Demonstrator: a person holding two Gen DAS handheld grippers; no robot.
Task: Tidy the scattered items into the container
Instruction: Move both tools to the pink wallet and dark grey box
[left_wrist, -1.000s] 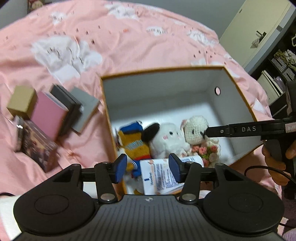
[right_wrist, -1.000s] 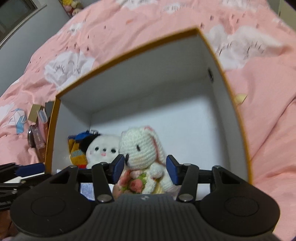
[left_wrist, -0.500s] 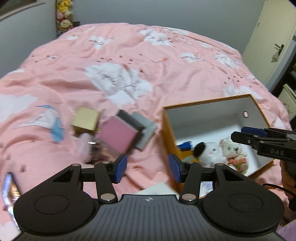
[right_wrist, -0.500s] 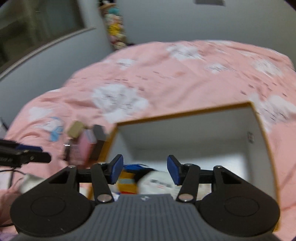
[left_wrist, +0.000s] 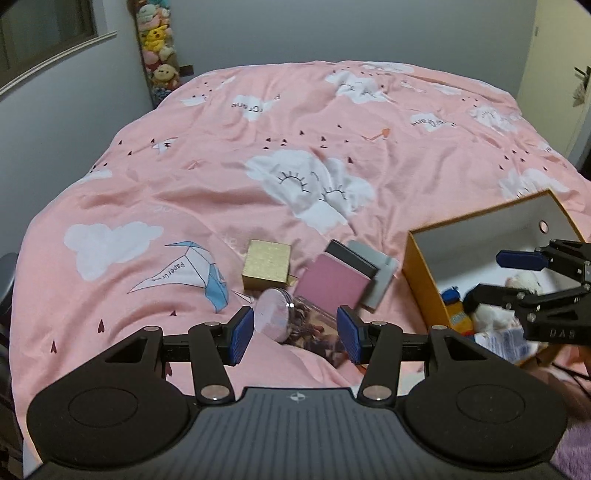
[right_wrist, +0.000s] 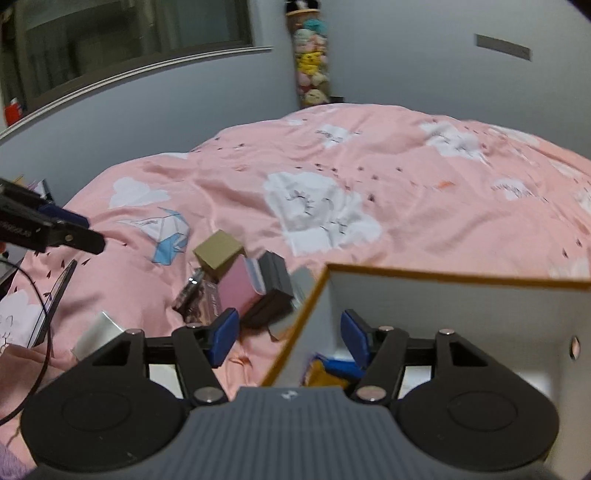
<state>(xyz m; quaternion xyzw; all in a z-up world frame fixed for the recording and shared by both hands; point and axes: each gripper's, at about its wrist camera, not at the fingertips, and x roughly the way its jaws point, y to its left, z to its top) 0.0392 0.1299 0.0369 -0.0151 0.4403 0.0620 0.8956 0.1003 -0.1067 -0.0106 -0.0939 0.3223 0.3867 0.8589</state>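
Pink bedspread (left_wrist: 221, 177), scattered boxes, orange container (left_wrist: 424, 280)

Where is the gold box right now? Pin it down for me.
In the left wrist view the gold box sits on the pink bedspread left of centre, left of the pink case and above the round-lidded jar, outside the orange-rimmed container.

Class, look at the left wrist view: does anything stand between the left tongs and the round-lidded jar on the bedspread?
Nothing visible does: the left tongs hang open and empty, the jar lying beyond their pads.
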